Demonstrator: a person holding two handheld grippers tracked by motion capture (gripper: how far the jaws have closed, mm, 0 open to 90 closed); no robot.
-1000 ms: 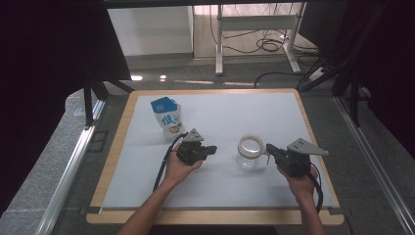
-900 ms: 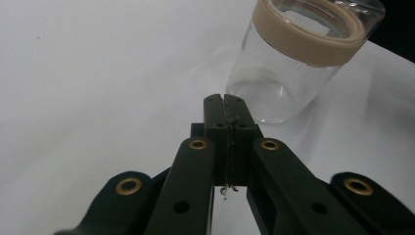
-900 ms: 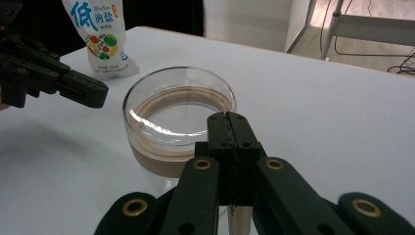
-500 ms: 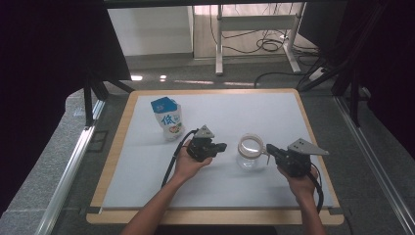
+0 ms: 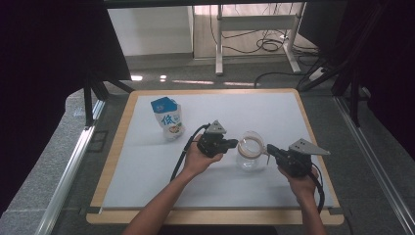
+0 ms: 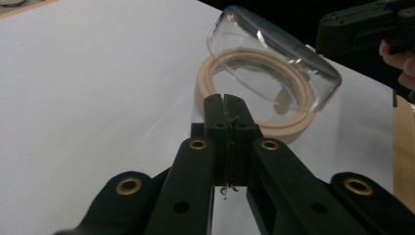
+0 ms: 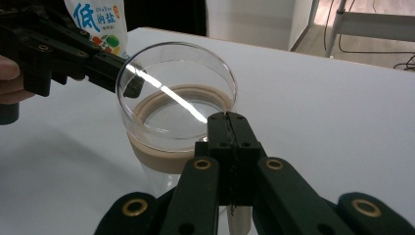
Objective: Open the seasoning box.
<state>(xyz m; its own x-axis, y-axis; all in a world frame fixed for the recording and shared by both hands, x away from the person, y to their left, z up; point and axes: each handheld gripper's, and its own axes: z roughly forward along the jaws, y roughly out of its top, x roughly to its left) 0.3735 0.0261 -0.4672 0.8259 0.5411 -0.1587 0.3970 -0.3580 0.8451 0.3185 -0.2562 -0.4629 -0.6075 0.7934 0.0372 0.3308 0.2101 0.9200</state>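
Glass jar (image 5: pixel 250 155) upright, mouth up; left gripper (image 5: pixel 234 143) and right gripper (image 5: pixel 268 149) both clenched, empty, flanking its rim

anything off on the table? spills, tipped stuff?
Nothing spilled or damaged. The clear glass jar with a beige seal ring stands upright mid-table between the shut left gripper and right gripper. The salt pouch stands upright behind.
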